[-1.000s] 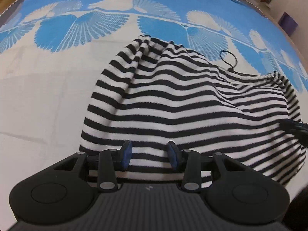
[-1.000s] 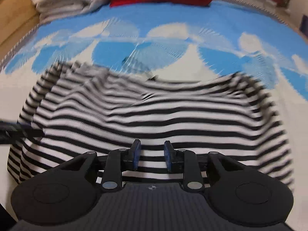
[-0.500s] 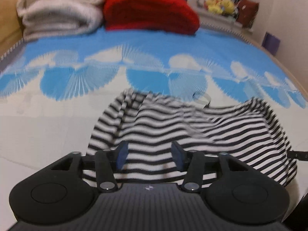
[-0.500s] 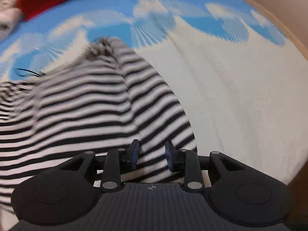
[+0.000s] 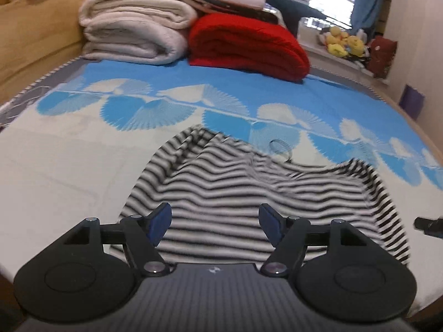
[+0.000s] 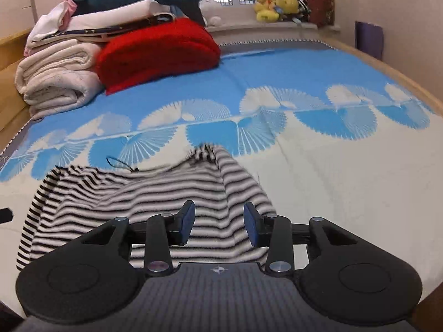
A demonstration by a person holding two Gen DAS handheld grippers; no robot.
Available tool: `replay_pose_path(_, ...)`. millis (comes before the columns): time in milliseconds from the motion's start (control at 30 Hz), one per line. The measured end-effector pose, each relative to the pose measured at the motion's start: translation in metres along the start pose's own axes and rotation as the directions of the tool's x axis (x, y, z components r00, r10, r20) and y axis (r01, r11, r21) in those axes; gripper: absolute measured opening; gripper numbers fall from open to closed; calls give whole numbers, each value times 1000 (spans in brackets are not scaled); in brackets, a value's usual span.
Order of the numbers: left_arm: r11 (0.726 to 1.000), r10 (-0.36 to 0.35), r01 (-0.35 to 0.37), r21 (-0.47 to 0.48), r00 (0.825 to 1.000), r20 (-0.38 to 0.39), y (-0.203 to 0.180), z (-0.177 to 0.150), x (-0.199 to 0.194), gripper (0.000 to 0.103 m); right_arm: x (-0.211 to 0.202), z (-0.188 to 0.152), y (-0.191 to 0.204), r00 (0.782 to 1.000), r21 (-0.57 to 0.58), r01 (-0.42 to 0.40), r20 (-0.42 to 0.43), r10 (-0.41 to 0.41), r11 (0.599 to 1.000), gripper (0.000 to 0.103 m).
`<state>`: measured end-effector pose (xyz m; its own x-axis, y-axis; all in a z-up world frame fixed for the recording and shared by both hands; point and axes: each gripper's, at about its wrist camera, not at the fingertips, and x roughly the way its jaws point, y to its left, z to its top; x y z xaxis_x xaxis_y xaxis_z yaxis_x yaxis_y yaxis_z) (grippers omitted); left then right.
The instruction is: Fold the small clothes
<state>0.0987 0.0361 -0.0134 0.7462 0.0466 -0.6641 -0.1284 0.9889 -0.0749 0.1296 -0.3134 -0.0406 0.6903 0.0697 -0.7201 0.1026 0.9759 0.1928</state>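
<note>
Both the left gripper (image 5: 214, 221) and right gripper (image 6: 218, 225), jaws just opening, hover released above the striped garment (image 5: 249, 193) at lower centre of the bed (image 5: 69, 166)

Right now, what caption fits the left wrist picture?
Open left tongs above a striped top on the blue-and-white bedspread.

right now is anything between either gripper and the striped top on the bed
Nothing visible. The striped top lies directly ahead of the open left gripper and the open right gripper; their jaws have just been opening, with nothing gripped.
</note>
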Motion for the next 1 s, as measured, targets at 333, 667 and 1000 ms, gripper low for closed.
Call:
replay_pose_path(333, 997, -1, -4, -79, 998, -62, 28, -55, 10, 66, 14, -3, 9, 998, -9, -58, -27, 58, 998, 40)
replay_pose_path(667, 940, -58, 12, -341, 991, -123, 80, -55, 29, 64, 6, -11, 20, 998, -71, -67, -13, 66, 995, 40)
replay_pose_path(1000, 861, -89, -2, -509, 984, -155, 113, -54, 39, 65, 6, -16, 30, 999, -169, -37, -6, 37, 985, 40)
